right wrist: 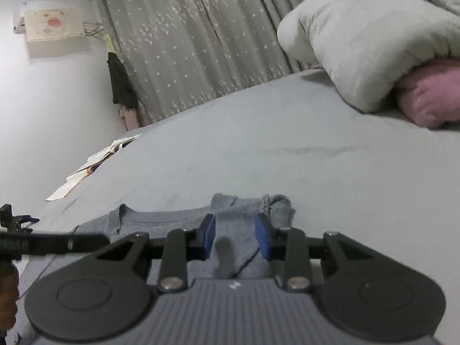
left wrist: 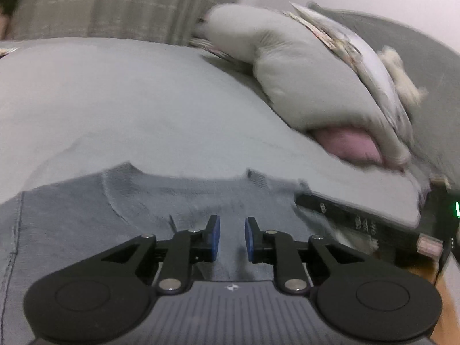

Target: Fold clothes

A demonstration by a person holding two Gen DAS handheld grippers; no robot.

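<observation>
Both hand-held tools, the left gripper (left wrist: 232, 237) and right gripper (right wrist: 235, 235), hover with jaws apart, clamping nothing, over a blue-grey sweater (right wrist: 230, 230) spread at six o'clock on the grey bed (right wrist: 258, 149).

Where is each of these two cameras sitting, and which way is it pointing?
Left wrist view: rides on the left claw, looking forward and down over the blue-grey sweater on the bed; the other tool shows at right.
Right wrist view: rides on the right claw, facing the same sweater, with curtains beyond.
Both share the sweater, bed, grey pillow and pink cushion.
</observation>
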